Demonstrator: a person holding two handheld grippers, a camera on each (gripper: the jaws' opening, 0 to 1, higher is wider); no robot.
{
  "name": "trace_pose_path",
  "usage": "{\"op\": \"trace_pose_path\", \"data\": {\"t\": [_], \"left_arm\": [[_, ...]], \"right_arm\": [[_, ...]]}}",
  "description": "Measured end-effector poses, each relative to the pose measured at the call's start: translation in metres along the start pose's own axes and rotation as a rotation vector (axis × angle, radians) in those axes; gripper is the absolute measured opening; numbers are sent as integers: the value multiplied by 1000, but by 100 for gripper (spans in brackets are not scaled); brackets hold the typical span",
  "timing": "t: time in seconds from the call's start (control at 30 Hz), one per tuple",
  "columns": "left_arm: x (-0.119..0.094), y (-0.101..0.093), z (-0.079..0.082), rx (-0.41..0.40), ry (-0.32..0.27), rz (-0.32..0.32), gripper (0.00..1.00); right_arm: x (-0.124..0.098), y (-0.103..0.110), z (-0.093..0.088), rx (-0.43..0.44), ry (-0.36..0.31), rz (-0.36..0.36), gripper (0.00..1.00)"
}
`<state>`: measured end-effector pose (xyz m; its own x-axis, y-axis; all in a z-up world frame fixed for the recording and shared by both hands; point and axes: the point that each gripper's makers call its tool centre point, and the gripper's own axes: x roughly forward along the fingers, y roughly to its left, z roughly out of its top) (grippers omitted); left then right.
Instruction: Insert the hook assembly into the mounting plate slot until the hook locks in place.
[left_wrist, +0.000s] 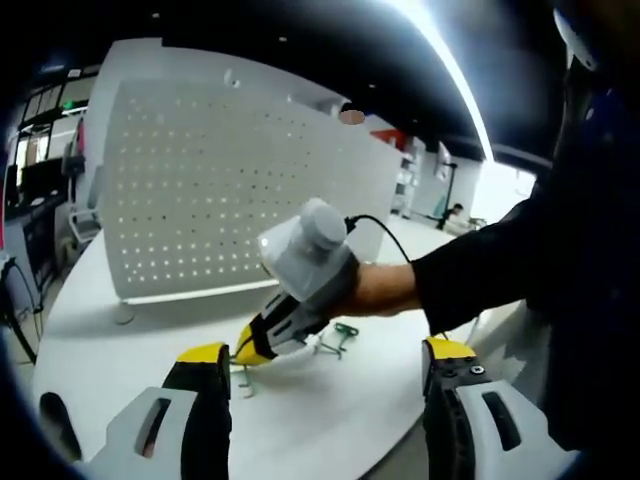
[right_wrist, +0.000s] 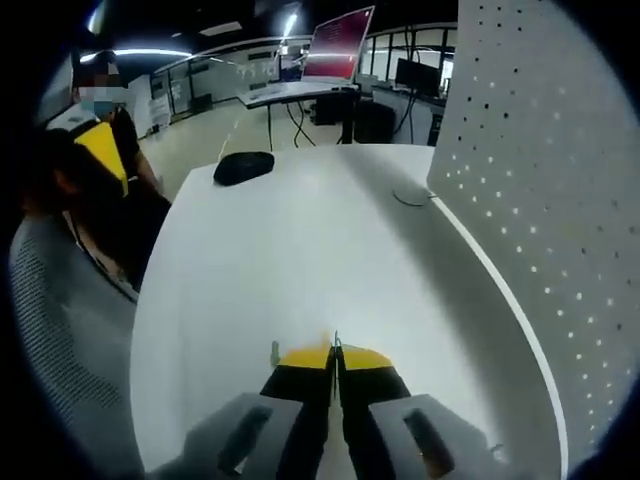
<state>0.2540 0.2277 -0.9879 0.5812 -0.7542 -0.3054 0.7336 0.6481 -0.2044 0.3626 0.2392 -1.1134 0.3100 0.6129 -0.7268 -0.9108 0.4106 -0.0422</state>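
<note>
In the left gripper view, the left gripper (left_wrist: 325, 385) hangs low over the white tabletop (left_wrist: 330, 420) with its fingers (left_wrist: 205, 375) spread wide and nothing between them, apparently held back so its camera keeps the work in sight. The right gripper (left_wrist: 255, 348) reaches in from the right, tipped down to the tabletop, where its yellow tips meet a small green wire hook (left_wrist: 243, 378); whether that hook is actually gripped cannot be told here. A second green hook (left_wrist: 338, 340) lies just beyond, free on the surface. The perforated mounting plate (left_wrist: 240, 190) stands upright behind them, well apart from the hooks, with bare tabletop between, so there is open room to carry a hook toward its holes. The near curved edge of the tabletop runs close under the left gripper.

In the right gripper view, the right gripper (right_wrist: 335, 350) has its fingers (right_wrist: 305, 358) pressed together, with a thin sliver of metal just showing at the tips, probably the hook pinched between them. The mounting plate (right_wrist: 540, 200) rises along the right side, close by. Ahead, the tabletop (right_wrist: 300, 240) lies open as far as a dark flat object (right_wrist: 244, 166) near its far edge.
</note>
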Motion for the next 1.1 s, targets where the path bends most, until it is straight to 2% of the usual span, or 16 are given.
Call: {"op": "trace_pose_path", "data": {"t": [0.4, 0.73, 0.9, 1.1], "left_arm": [[1, -1, -3, -2, 13, -8, 79], [2, -3, -6, 6, 30, -13, 78], [3, -4, -6, 14, 35, -14, 78], [3, -5, -3, 30, 34, -12, 77]], "right_arm": [[-13, -3, 4, 21, -35, -24, 0], [-35, -9, 8, 48, -86, -57, 0], [-52, -11, 16, 72, -137, -68, 0], [-81, -11, 34, 102, -234, -84, 0]]}}
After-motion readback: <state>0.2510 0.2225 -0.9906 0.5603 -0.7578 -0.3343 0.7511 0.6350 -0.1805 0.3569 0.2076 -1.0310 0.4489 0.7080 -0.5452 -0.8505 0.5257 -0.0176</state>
